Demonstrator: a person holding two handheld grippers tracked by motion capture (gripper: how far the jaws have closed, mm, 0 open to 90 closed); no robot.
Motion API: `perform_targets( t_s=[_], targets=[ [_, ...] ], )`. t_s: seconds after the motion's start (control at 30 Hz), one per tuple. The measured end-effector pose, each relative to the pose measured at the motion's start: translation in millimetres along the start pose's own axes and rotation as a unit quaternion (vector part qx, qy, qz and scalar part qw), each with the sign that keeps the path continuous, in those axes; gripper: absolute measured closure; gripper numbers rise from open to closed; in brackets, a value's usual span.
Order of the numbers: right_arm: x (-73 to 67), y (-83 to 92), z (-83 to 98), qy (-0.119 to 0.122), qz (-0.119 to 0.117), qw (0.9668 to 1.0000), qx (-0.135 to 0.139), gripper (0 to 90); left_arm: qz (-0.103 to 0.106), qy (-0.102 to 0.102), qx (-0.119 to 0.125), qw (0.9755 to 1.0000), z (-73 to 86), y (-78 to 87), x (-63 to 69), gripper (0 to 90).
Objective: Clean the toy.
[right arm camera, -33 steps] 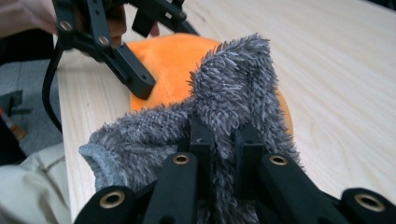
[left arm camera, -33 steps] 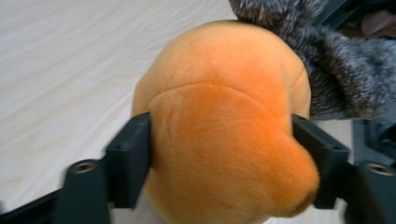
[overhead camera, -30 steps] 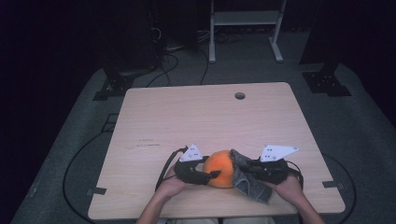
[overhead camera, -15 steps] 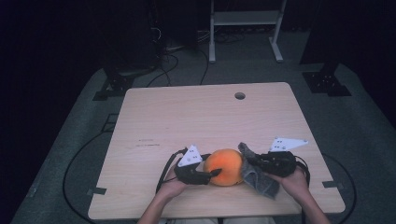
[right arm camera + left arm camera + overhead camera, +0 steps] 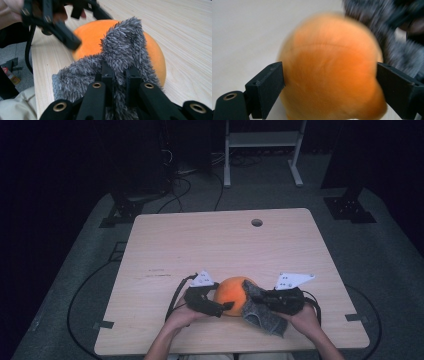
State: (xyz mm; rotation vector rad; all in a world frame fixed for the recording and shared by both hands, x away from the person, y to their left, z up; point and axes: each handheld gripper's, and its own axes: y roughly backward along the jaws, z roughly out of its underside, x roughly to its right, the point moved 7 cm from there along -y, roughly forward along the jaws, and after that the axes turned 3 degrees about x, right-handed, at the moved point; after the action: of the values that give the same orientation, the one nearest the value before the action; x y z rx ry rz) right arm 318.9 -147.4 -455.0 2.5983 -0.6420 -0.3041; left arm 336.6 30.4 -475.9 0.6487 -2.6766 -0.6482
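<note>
Orange plush ball [image 5: 232, 291] sits low-centre in the high view, near the table's [image 5: 220, 240] front edge, wedged between the two grippers. Change since a second ago: left gripper [image 5: 216, 308] jaws have just been opening and now stand wide on either side of the ball in its own view, pads at its flanks; firm press unclear. Right gripper [image 5: 119, 75] is clenched on the grey fuzzy cloth [image 5: 122, 53], which now drapes up over the ball's right side instead of lying beside it. Judged: wiping or covering the ball under way. Count: one ball, one cloth, two grippers, two hands, one table with one cable hole [image 5: 257, 222] upper centre.
</note>
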Motion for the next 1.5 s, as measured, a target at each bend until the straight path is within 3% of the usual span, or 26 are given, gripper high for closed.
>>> perform_targets(
  t_s=[0.1,0.13,0.17,0.23,0.27,0.33,0.37,0.4,0.43,0.5,0.53,0.6,0.63,0.67,0.7,0.77,0.9,1.1,1.17,1.27,1.37,1.43,1.5],
  targets=[
    [-2.0,3.6,-2.9,0.008,0.01,0.9999,0.002,80.6,-0.021,-0.04,0.018,0.9988,-5.7,3.2,5.1,32.3],
    [-2.9,5.1,-5.1,0.012,0.013,0.9998,0.005,80.6,-0.034,-0.065,0.032,0.9968,-9.8,4.7,7.5,35.3],
    [-4.3,7.4,-8.8,0.022,0.02,0.9995,0.013,80.6,-0.046,-0.09,0.041,0.9941,-13.1,5.1,10.2,36.2],
    [-8.7,12.1,-17.2,0.036,0.022,0.9982,0.042,80.6,-0.072,-0.155,0.041,0.9845,-16.6,1.9,16.3,35.5],
    [-12.5,12.1,-21.0,0.038,0.018,0.9979,0.05,80.6,-0.067,-0.171,0.044,0.982,-16.4,0.2,19.9,34.7],
    [-18.7,5.0,-20.9,0.055,0.019,0.9975,0.039,80.6,-0.069,-0.195,0.039,0.9776,-13.4,-2.9,23.5,33.2],
    [-19.8,0.6,-18.1,0.065,0.024,0.9972,0.03,80.6,-0.072,-0.194,0.032,0.9778,-10.9,-4.0,22.2,32.6],
    [-19.1,-2.2,-15.3,0.068,0.026,0.9971,0.024,80.6,-0.071,-0.186,0.029,0.9795,-8.4,-4.3,19.6,32.1],
    [-16.6,-3.7,-12.6,0.065,0.028,0.9973,0.018,80.6,-0.071,-0.177,0.022,0.9815,-5.7,-3.4,15.5,31.7],
    [-4.8,-3.9,-5.4,0.068,0.061,0.9958,-0.002,80.6,-0.066,-0.144,0.011,0.9873,-1.3,0.9,6.5,30.3],
    [2.4,-3.7,-0.2,0.059,0.066,0.996,-0.009,80.6,-0.06,-0.131,0.012,0.9895,-0.8,3.3,4.3,28.6],
    [10.8,-2.2,6.7,0.023,0.058,0.998,-0.004,80.6,-0.042,-0.092,0.034,0.9943,-6.3,7.4,3.5,21.7],
    [12.2,-1.5,7.2,0.024,0.062,0.9978,-0.004,80.6,-0.034,-0.076,0.049,0.9953,-10.9,8.6,4.7,19.2],
    [11.9,-1.5,5.9,0.025,0.061,0.9978,-0.001,80.5,-0.034,-0.068,0.058,0.9954,-14.4,9.0,5.2,18.9],
    [10.1,-1.9,4.4,0.019,0.057,0.9982,0.003,80.6,-0.042,-0.071,0.051,0.9953,-15.2,8.0,5.0,19.8],
    [7.1,-6.0,3.0,0.019,0.049,0.9986,0.008,80.5,-0.054,-0.088,0.036,0.994,-11.2,5.2,3.3,23.7],
    [11.8,-9.4,8.7,0.001,0.043,0.9988,0.021,80.5,-0.053,-0.071,0.03,0.9956,-3.9,7.7,-3.9,25.5],
    [31.4,-5.1,27.6,-0.028,0.093,0.9953,-0.007,80.5,-0.048,-0.064,0.02,0.9966,4.9,10.9,-9.5,25.3],
    [29.6,-0.2,23.9,-0.035,0.09,0.9952,0.015,80.5,-0.047,-0.066,0.019,0.9965,5.9,11.6,-9.6,24.6],
    [19.1,-0.3,13.1,-0.017,0.068,0.9967,0.042,80.4,-0.046,-0.067,0.019,0.9965,6.2,10.6,-9.2,24.1],
    [20.0,-8.6,15.7,-0.012,0.067,0.9974,0.026,80.4,-0.044,-0.071,0.019,0.9963,6.6,10.7,-8.5,23.9],
    [30.2,-8.7,22.8,-0.038,0.077,0.9962,0.01,80.4,-0.045,-0.076,0.016,0.996,6.4,10.8,-8.1,24.0],
    [37.8,-5.5,30.0,-0.045,0.094,0.9945,-0.013,80.4,-0.045,-0.08,0.015,0.9956,6.8,10.8,-6.9,23.9]
  ],
)
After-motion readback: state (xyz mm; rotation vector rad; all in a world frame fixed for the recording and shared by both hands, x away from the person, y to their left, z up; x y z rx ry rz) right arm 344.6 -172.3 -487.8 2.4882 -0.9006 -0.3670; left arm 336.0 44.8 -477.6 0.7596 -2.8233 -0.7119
